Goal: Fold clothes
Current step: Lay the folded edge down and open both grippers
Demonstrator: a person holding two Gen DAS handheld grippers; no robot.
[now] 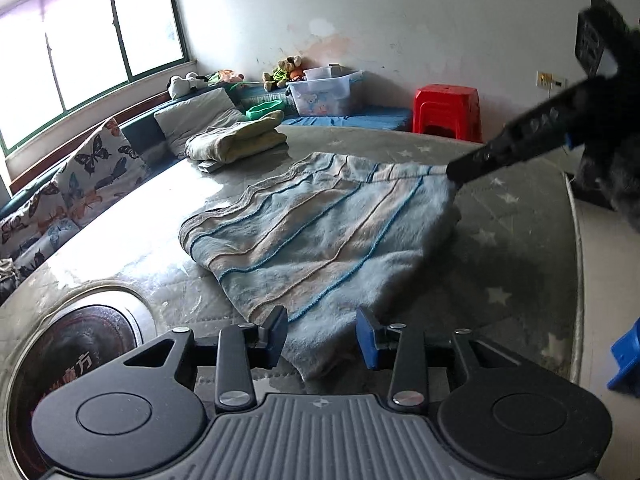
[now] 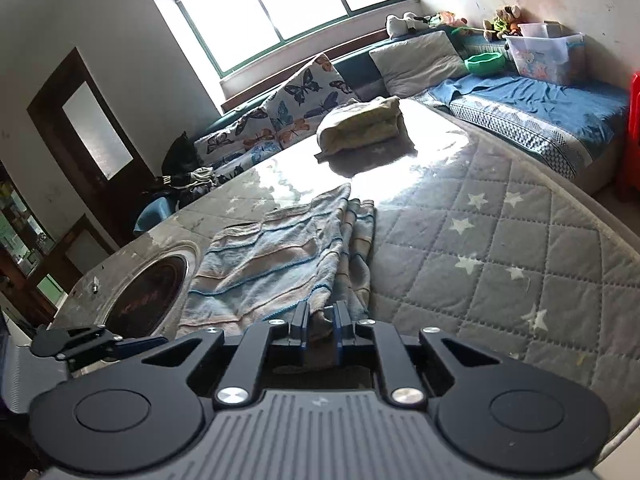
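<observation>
A light-blue cloth with tan and blue stripes (image 1: 320, 232) lies rumpled on the grey star-quilted table cover (image 1: 500, 272). My left gripper (image 1: 321, 336) is open over the cloth's near corner, which lies in the gap between its blue-padded fingers without being pinched. At the cloth's far right corner, my right gripper (image 1: 454, 174) reaches in from the upper right and pinches the edge. In the right wrist view the right gripper (image 2: 321, 320) is shut on a bunched fold of the striped cloth (image 2: 272, 256). The left gripper (image 2: 136, 344) shows low at the left, beside the cloth.
A folded yellow-green cloth pile (image 1: 236, 140) rests at the table's far side. A round hob (image 1: 80, 344) is sunk into the table near my left gripper. Beyond are a couch with butterfly cushions (image 1: 96, 168), a clear plastic box (image 1: 320, 92) and a red stool (image 1: 448, 110).
</observation>
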